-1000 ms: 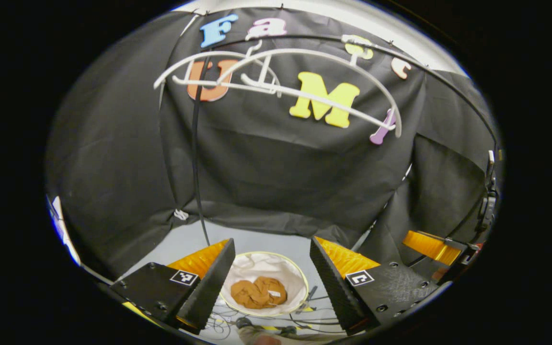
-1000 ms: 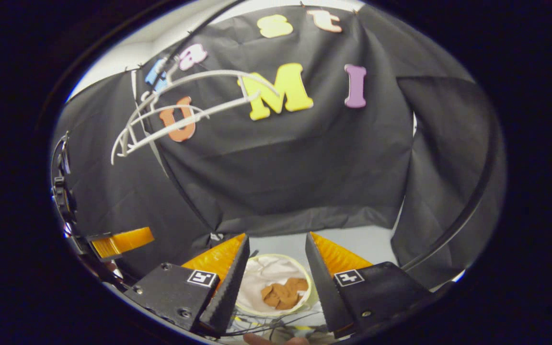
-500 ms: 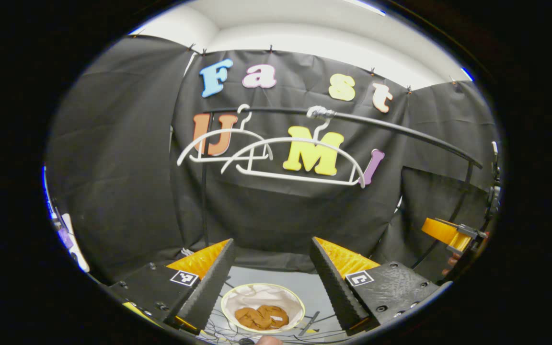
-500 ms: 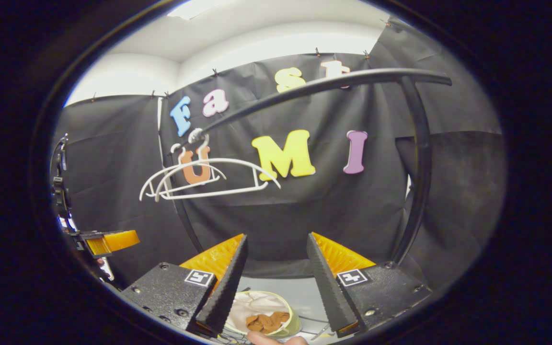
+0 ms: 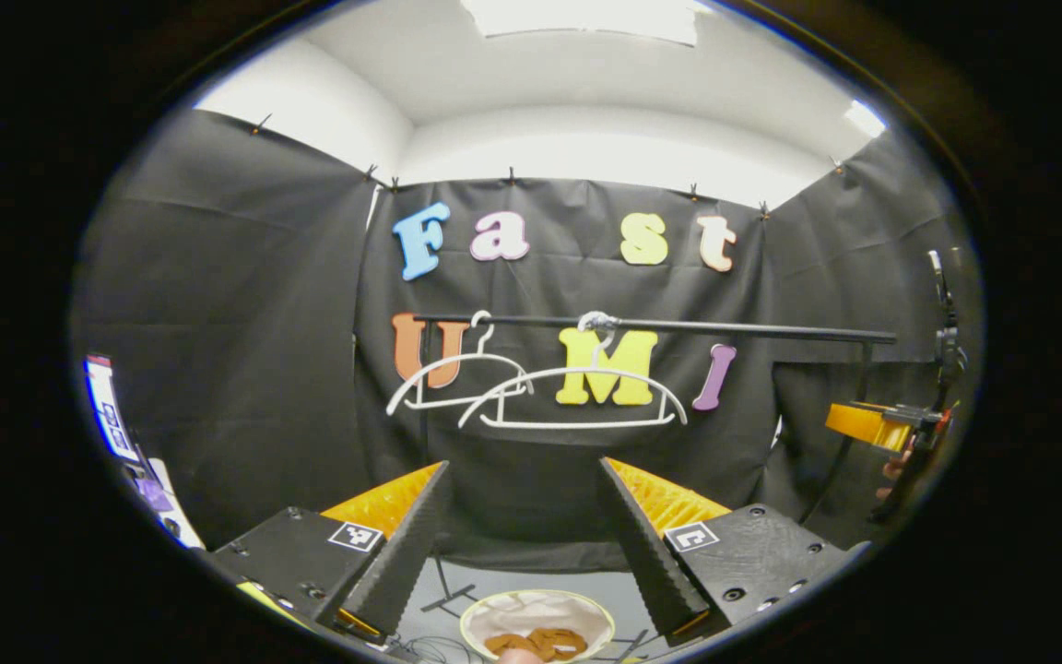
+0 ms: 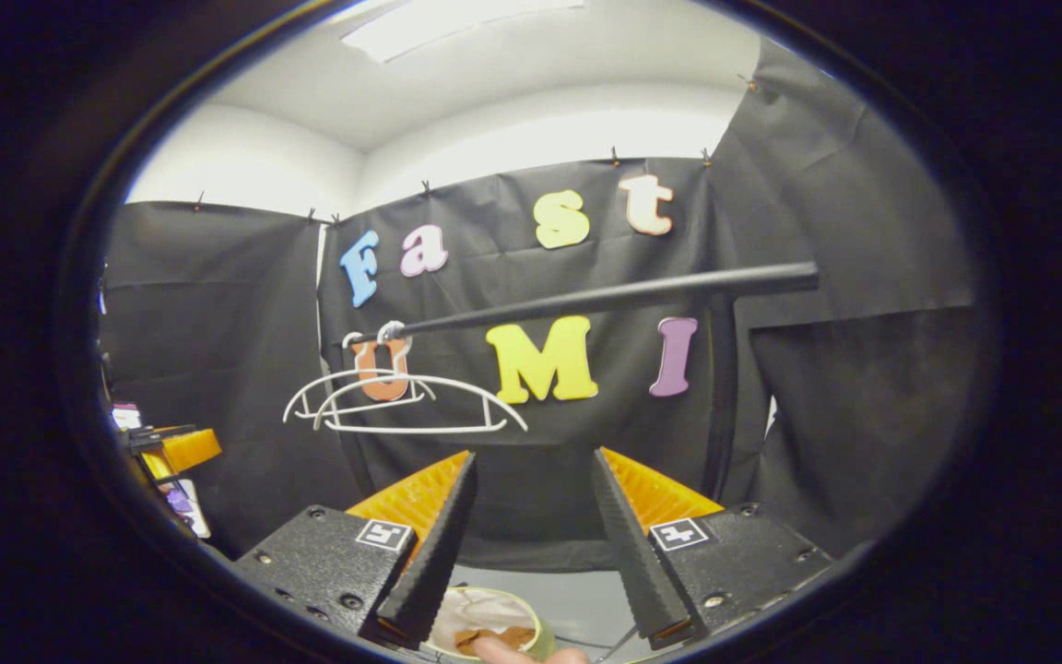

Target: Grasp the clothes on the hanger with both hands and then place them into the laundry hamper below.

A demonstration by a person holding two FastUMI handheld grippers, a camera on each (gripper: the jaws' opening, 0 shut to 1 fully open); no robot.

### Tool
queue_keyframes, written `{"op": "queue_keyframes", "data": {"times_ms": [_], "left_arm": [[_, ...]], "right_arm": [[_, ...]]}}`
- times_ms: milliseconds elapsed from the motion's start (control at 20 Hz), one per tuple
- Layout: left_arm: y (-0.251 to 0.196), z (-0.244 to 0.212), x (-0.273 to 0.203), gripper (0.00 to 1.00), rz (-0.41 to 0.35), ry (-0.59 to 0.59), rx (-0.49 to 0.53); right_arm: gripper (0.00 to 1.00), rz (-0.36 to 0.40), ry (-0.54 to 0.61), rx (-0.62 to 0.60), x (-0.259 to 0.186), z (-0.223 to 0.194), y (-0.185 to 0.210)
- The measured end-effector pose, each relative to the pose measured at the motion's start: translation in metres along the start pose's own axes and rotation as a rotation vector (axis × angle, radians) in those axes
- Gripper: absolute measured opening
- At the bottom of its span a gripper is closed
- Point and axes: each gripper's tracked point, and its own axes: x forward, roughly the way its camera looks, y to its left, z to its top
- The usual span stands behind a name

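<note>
Two bare white hangers (image 5: 577, 398) (image 6: 407, 404) hang side by side on a black rail (image 5: 678, 326) (image 6: 605, 297). Far below, the brown clothes (image 5: 536, 642) (image 6: 489, 637) lie bunched in the round white laundry hamper (image 5: 503, 613) (image 6: 471, 609) on the floor. My left gripper (image 5: 522, 535) stands open, nothing between its fingers, held high and pointing toward the hangers. My right gripper (image 6: 529, 526) is open too and holds nothing. In the left gripper view the right gripper (image 5: 872, 426) shows at the far right; in the right gripper view the left gripper (image 6: 176, 450) shows at the far left.
The rail's black upright post (image 6: 725, 415) stands right of the hangers, and another post (image 5: 420, 424) rises at its left end. Cables (image 5: 443, 599) trail on the grey floor beside the hamper. A fingertip (image 6: 522, 653) shows at the bottom edge. Clutter (image 5: 125, 433) sits at the left.
Both grippers have pulled up and back from the hamper. The rail and hangers have sunk to mid-view, and the hamper with the clothes has shrunk toward the bottom edge. Both stay open.
</note>
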Motion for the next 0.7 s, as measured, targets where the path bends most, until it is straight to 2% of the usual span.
{"op": "queue_keyframes", "data": {"times_ms": [150, 400, 700], "left_arm": [[0.016, 0.016, -0.017, 1.0, -0.015, -0.046, 0.034], [0.039, 0.029, -0.036, 1.0, -0.05, -0.15, 0.104], [0.061, 0.019, -0.035, 0.99, -0.097, -0.202, 0.152]], "right_arm": [[0.8, -0.007, -0.093, -0.007, -0.015, 0.021, 0.022], [0.8, -0.031, -0.202, -0.018, -0.044, 0.035, 0.054], [0.85, -0.196, -0.239, -0.056, -0.074, 0.022, 0.052]]}}
